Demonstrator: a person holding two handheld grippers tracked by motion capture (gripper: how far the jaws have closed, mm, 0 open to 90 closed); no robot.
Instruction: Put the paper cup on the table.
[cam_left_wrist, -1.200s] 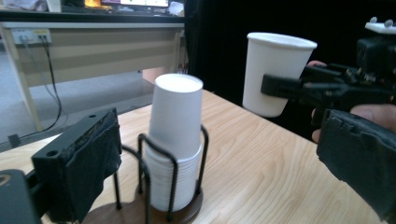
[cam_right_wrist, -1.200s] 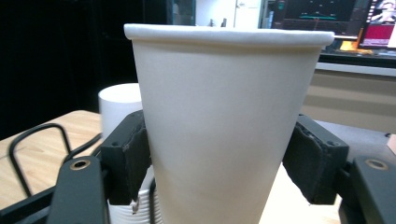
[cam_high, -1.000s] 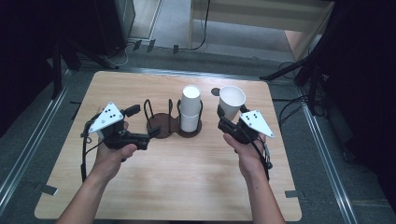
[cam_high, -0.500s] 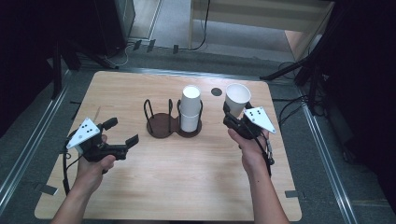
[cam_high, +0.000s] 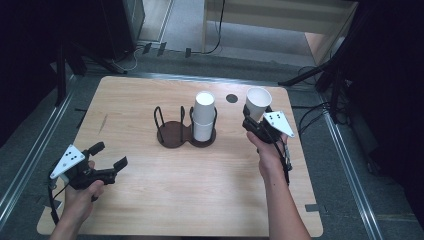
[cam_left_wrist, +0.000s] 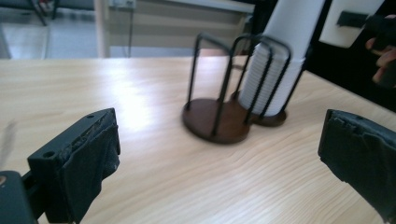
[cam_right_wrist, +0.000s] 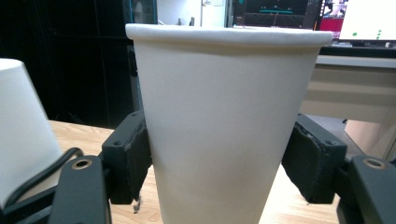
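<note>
Cup (cam_right_wrist: 224, 126) sits upright, clenched in our right tool (cam_high: 257, 122) for carrying; our left tool (cam_high: 107, 157) hangs released, clear of the holder (cam_high: 185, 132).

Two-ring holder (cam_high: 185, 131) at table (cam_high: 165, 200) centre: cup stack (cam_high: 203, 116) in its right ring, left ring empty. Single cup (cam_high: 258, 102) right of stack, in right gripper (cam_high: 254, 121). Left gripper (cam_high: 110, 157) lower left.

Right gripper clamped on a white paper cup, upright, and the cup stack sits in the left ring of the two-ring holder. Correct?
Not quite. The high view shows the cup stack in the right ring of the holder; the left ring is empty. The right gripper does clamp an upright paper cup.
</note>
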